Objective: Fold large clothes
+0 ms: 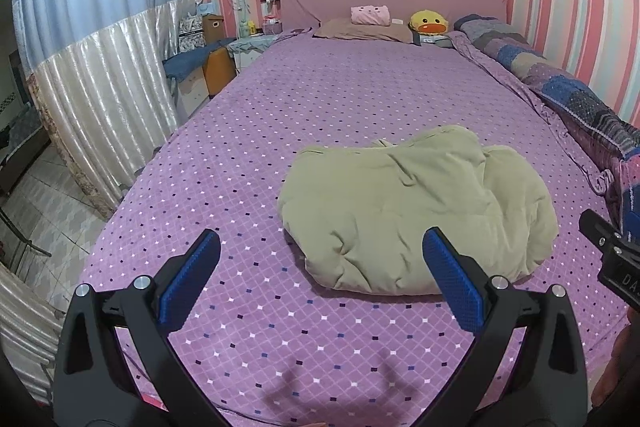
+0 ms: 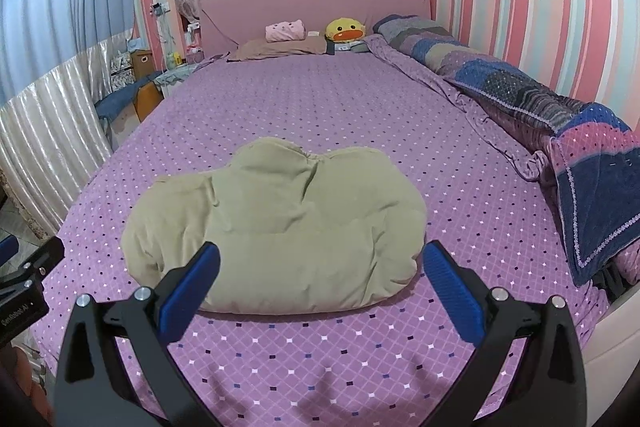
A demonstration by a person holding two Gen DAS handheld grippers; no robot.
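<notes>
Blue-padded fingers (image 1: 188, 283) of the left gripper (image 1: 320, 279) and right gripper (image 2: 320, 279) are spreading wide, holding nothing; the puffy folded olive-beige garment (image 2: 276, 227) is lying mid-frame on the purple diamond-patterned bedspread (image 2: 320, 99).

1. Olive padded jacket (image 2: 276, 227): looked like matt woven cloth, soft and puffy, creased in shallow folds.
2. Purple bedspread (image 1: 320, 99): looked like plush, matt fabric, printed with a fine diamond grid.
3. Left gripper (image 1: 320, 279) and right gripper (image 2: 320, 279): seemed matt black plastic, with shiny bare-metal pins at the joints.
4. Finger pads (image 1: 456, 287): blue, apparently rubber, finely dimpled and dull.
5. Patchwork quilt (image 2: 532, 95): looked like coarse stitched cloth.
6. Side curtain (image 1: 104, 75): showed a glossy, satin-like sheen in vertical pleats.
</notes>
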